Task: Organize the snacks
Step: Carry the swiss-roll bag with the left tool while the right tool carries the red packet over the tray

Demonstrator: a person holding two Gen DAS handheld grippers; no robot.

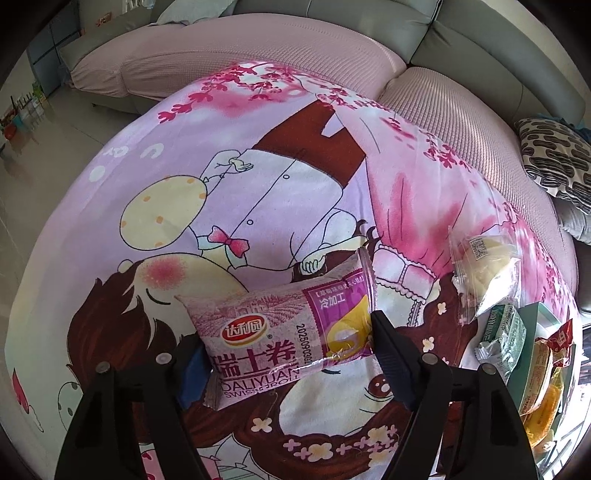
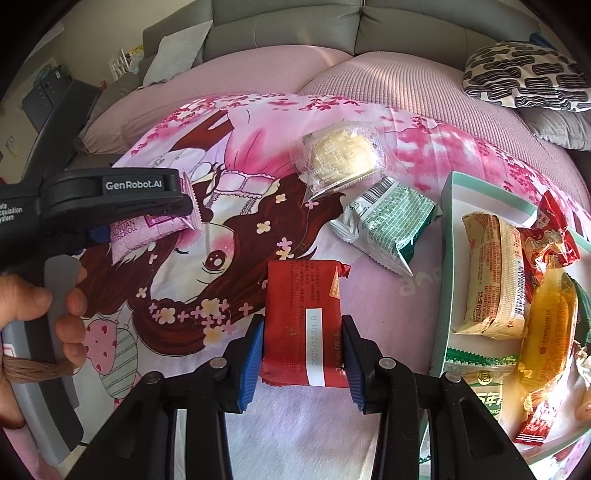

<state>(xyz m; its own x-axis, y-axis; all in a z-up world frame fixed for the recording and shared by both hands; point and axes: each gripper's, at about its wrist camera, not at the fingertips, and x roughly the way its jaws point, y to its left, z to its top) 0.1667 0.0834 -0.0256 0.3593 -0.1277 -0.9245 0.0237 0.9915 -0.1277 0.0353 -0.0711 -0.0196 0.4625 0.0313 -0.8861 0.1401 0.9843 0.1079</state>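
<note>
I see a cartoon-print pink blanket (image 2: 295, 424) spread before a grey sofa (image 2: 295, 22). My right gripper (image 2: 303, 354) clamps the red packet (image 2: 303, 325); my left gripper (image 1: 284, 350) grips the purple Swiss-roll packet (image 1: 280, 332); the tray (image 2: 448, 258) lies at 3 o'clock.

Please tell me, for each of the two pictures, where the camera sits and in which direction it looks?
Left wrist: on the left gripper, looking steeply down at the purple Swiss roll pack between its fingers.
Right wrist: on the right gripper, looking down at the red snack pack it clamps; a hand shows at left.
Shared: purple pack, cartoon cloth, green-white pack, teal tray.
</note>
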